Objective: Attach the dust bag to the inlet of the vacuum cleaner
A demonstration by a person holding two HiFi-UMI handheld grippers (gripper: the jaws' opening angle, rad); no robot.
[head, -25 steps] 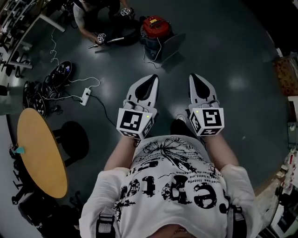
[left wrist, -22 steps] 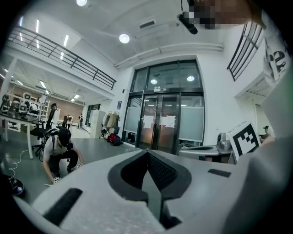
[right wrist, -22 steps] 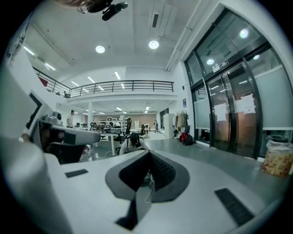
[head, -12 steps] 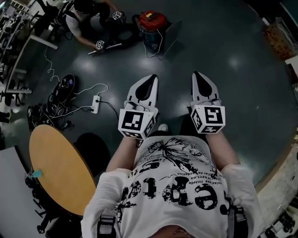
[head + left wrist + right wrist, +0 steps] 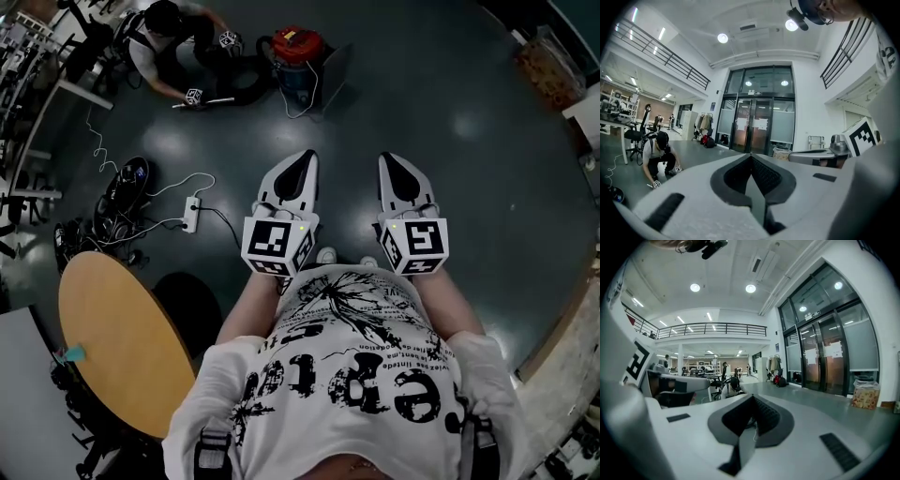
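Note:
The vacuum cleaner (image 5: 295, 52), a dark drum with a red lid, stands on the floor far ahead, with a grey flat piece (image 5: 335, 64) beside it. I cannot make out a dust bag. My left gripper (image 5: 302, 159) and right gripper (image 5: 392, 161) are held side by side at chest height, pointing forward and far from the vacuum. In the left gripper view the left gripper (image 5: 751, 154) has its jaws closed tip to tip with nothing between them. In the right gripper view the right gripper (image 5: 752, 397) is shut and empty too.
Another person (image 5: 164, 42) crouches by the vacuum with two grippers; that person (image 5: 658, 157) also shows in the left gripper view. A round wooden table (image 5: 122, 347) is at my left. A power strip (image 5: 194, 208) and cables (image 5: 122, 187) lie on the floor. A box (image 5: 544, 61) sits at the far right.
The whole head view has shifted: the vacuum and the crouching person now sit higher and further left, and the round table has come closer. Both grippers stayed shut and side by side.

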